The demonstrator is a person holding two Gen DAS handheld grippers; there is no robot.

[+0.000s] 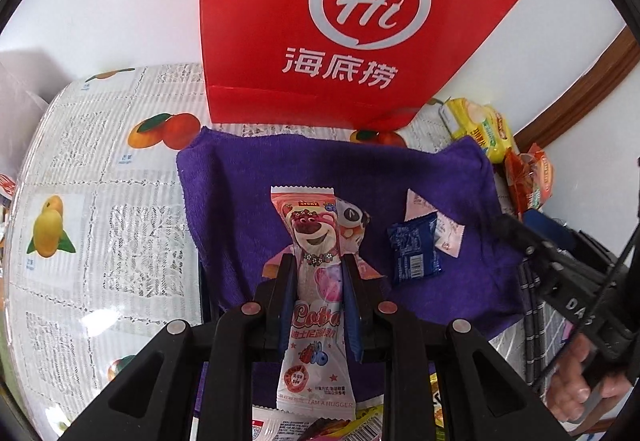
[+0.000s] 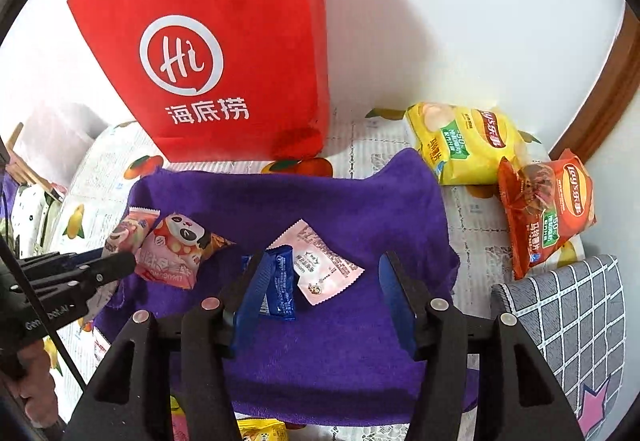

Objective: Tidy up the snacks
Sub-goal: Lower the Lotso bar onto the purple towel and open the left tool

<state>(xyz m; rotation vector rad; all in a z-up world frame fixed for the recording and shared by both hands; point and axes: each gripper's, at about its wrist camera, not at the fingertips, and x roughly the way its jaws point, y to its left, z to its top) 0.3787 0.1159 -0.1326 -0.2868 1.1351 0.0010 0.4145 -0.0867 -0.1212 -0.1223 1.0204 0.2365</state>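
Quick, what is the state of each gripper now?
Left gripper: closed on the pink bear snack packet.
Right gripper: open, holding nothing.

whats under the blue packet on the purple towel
A pale pink packet lies partly under the blue packet, both on the purple towel. Its covered corner can't be seen.

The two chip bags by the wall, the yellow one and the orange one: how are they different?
The yellow chip bag lies farther back, close to the wall; the orange chip bag lies nearer the camera, beside the checked cushion. The yellow one looks wider, the orange one more crumpled. Both carry the same round logo and lie off the purple towel, touching each other.
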